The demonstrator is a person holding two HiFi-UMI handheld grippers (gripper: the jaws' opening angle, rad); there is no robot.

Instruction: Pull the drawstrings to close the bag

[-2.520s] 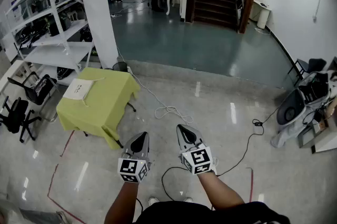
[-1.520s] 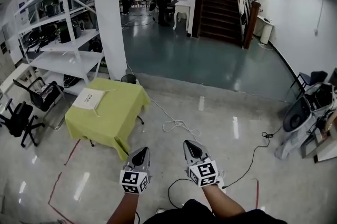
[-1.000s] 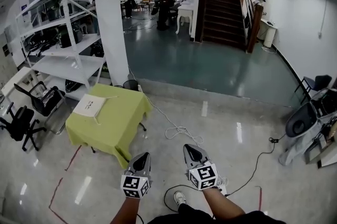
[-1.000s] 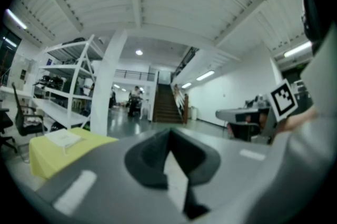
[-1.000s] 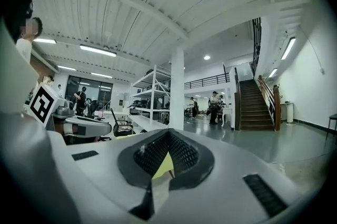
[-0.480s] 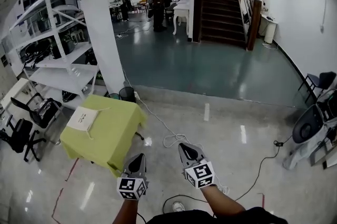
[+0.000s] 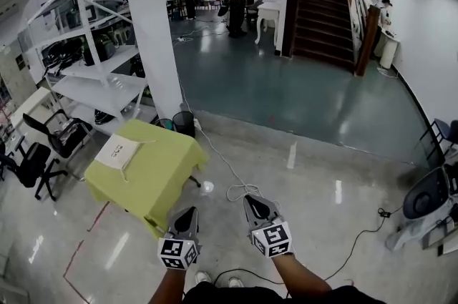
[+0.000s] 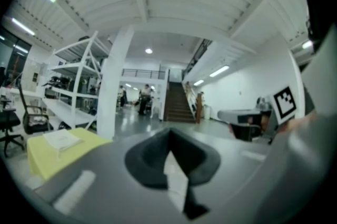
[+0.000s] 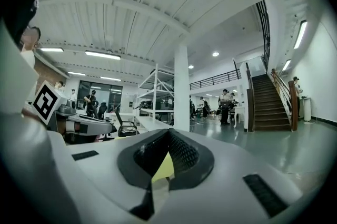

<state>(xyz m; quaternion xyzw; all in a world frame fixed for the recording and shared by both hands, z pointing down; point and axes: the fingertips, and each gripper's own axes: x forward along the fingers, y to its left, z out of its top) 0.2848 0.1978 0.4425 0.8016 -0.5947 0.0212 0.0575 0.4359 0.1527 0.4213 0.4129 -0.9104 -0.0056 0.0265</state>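
Moved since the earlier frames: both of my grippers, carried across the glossy floor, so the green-covered table (image 7: 163, 177) now lies closer, just ahead and left of them. Listed left to right. Black office chair (image 7: 34, 161) and white shelving (image 7: 93, 77): beside the table, no part of the job. Drawstring bag (image 7: 119, 152): white, flat, lying on the table's far-left part, untouched and well apart from both grippers. Its long axis seems to slant from near-left to far-right in the head view. Two thin cords (image 7: 129, 161) appear to leave its right-hand side, so I judge the mouth faces that way, though it is too small to be sure. White pillar (image 7: 152, 23): behind the table. Left gripper (image 7: 187, 215): jaws pressed together, nothing between them; its own view shows the bag (image 8: 59, 139) low at left. Right gripper (image 7: 255, 204): likewise closed and empty. Loose cable (image 7: 240, 189): on the floor just ahead, a trip risk. Step in hand, as I judge it: the approach. To do it well I should stop square to the table's near edge, spread both jaws, take one cord in each, and draw them apart across the mouth so the bag stays flat.
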